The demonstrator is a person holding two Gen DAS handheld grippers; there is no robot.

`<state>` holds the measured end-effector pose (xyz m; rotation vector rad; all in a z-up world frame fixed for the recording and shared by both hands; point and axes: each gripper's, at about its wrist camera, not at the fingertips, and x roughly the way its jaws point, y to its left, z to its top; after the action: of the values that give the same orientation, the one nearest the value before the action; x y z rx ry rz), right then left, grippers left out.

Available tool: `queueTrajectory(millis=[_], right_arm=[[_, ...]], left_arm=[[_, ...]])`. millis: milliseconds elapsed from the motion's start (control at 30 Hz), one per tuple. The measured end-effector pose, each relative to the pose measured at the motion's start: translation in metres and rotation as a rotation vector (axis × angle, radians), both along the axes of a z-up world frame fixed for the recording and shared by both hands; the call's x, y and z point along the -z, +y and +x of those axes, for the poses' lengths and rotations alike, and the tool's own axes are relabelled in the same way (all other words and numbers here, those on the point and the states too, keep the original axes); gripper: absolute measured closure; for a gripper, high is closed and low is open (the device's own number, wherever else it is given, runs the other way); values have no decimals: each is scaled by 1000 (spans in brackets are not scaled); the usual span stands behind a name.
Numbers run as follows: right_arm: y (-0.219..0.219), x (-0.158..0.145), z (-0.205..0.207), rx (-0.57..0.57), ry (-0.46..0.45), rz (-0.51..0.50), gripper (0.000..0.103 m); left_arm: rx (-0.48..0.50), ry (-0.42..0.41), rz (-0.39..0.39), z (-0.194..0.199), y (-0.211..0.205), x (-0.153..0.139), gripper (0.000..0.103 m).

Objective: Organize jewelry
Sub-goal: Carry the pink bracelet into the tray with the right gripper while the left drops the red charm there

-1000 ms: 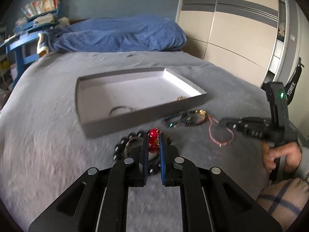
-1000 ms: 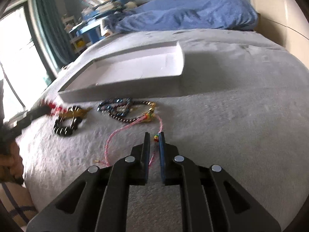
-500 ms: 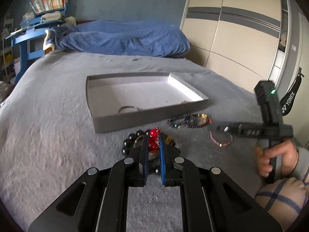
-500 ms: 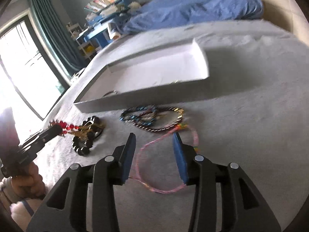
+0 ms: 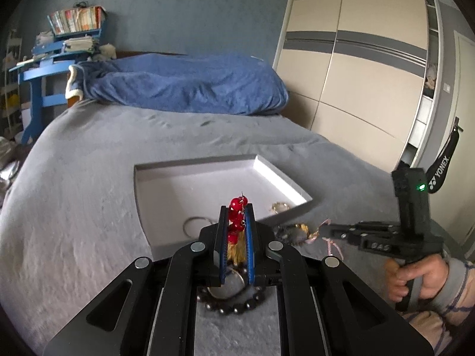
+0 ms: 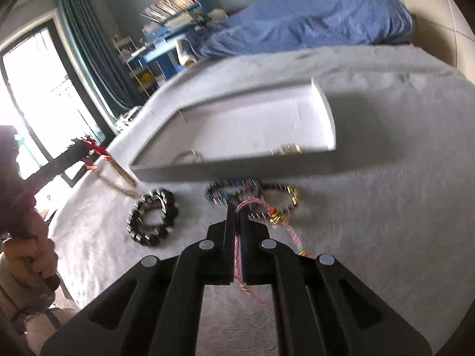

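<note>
Two grippers are gripping: my left gripper [image 5: 235, 231] is clenching the red-bead tassel charm [image 5: 236, 222] near the white tray [image 5: 285, 178]; my right gripper [image 6: 237, 228] is pinching the pink cord bracelet [image 6: 237, 246].

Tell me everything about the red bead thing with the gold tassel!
The red bead charm is a short string of shiny red beads with thin wire at the top and a golden tassel hanging below. The left hand-held gripper is shut on it, the beads poking up between the blue pads. It is lifted off the grey blanket, in front of the white tray. In the right view the tassel trails down toward the black bead bracelet.
</note>
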<state>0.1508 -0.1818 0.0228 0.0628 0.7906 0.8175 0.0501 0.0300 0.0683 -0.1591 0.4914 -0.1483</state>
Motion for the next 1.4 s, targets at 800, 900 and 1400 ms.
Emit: queueTrajectory(millis=[800,900,1400], right_arm=[[47,-41,80,-32,-53,-47,100],[61,-35,92,-37,-43,-81,100],[91,13,148,-12,182,-144,99]], left_arm=[[3,23,71,76,14,-13,92],[1,43,70,94,16,-10,92],[-84,221,51,149,43,43,92]])
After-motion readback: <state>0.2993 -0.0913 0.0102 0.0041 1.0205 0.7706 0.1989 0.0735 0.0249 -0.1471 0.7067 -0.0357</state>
